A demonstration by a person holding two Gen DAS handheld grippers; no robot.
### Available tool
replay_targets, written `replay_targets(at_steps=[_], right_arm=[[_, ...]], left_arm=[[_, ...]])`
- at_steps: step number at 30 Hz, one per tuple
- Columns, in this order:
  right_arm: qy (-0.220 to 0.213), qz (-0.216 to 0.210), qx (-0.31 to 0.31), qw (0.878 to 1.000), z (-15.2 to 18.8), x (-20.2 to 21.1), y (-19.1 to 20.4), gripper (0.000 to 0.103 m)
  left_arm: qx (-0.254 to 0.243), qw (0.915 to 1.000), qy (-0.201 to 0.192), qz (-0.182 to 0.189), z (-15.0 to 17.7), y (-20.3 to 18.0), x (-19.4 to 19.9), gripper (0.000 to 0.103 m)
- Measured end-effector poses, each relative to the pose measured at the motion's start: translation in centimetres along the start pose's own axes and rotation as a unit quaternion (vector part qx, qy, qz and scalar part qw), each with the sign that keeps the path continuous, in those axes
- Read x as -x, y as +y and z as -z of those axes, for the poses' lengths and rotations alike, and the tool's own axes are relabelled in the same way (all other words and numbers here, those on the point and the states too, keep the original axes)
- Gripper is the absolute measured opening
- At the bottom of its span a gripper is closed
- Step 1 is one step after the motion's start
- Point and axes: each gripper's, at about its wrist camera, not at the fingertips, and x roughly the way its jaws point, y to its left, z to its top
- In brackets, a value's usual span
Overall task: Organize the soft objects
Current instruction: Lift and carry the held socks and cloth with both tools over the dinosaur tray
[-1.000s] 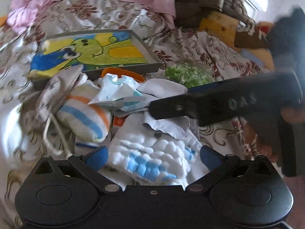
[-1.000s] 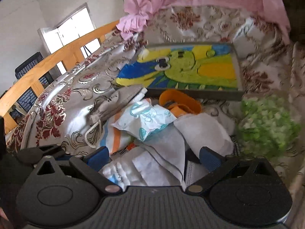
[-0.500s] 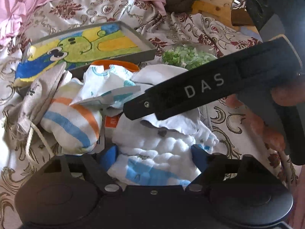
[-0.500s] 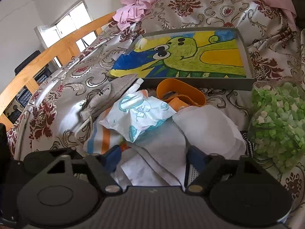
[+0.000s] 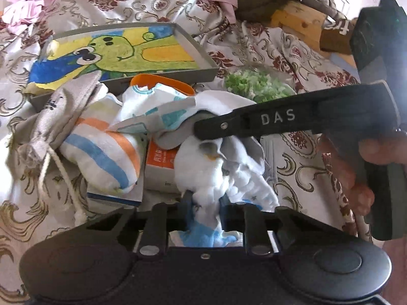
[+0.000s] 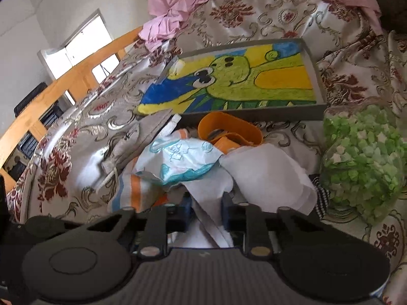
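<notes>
Two tools closing, each pinching one cloth

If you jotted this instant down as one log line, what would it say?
left gripper: closing on fluffy white-and-blue cloth | right gripper: closing on white cloth | pile: on patterned bedspread | tray: behind pile

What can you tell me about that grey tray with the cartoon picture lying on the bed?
The grey tray is a shallow rectangular box with low, thin walls. A crayon-like drawing of a green big-eyed creature on blue and yellow covers its floor. It lies tilted on the floral bedspread, behind the pile of cloths. A beige drawstring pouch overlaps its near corner, and an orange band sits against its front wall.
</notes>
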Motion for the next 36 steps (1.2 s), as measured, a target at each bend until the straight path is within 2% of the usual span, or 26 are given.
replay_targets(at_steps=[4, 8, 13, 19, 24, 27, 32, 36], right_arm=[[-0.020, 0.005, 0.004, 1.000, -0.2, 1.1, 0.1, 0.014], [-0.031, -0.012, 0.010, 0.999, -0.1, 3.0, 0.6, 0.014], [-0.053, -0.011, 0.036, 0.998, 0.6, 5.3, 1.7, 0.014], [-0.092, -0.004, 0.056, 0.994, 0.7, 6.9, 2.4, 0.014], [-0.127, 0.009, 0.076, 0.989, 0.9, 7.6, 2.8, 0.014], [-0.149, 0.017, 0.080, 0.986, 0.9, 8.1, 2.9, 0.014], [-0.176, 0.028, 0.082, 0.981, 1.0, 8.6, 2.9, 0.014], [-0.199, 0.039, 0.078, 0.976, 0.8, 8.8, 2.6, 0.014]], left_arm=[[0.016, 0.9997, -0.004, -0.016, 0.3, 0.2, 0.9, 0.017], [0.052, 0.9980, -0.013, -0.033, 0.8, 0.9, 3.4, 0.016], [0.076, 0.9947, -0.043, -0.055, 2.2, 0.6, 6.9, 0.016], [0.096, 0.9886, -0.089, -0.073, 4.0, 0.5, 8.9, 0.016], [0.102, 0.9806, -0.149, -0.077, 3.5, 0.3, 9.5, 0.017], [0.113, 0.9765, -0.161, -0.088, 3.4, 0.7, 9.4, 0.018], [0.139, 0.9689, -0.189, -0.078, 2.8, 1.6, 9.7, 0.018], [0.140, 0.9643, -0.210, -0.082, 0.9, 2.0, 9.7, 0.018]])
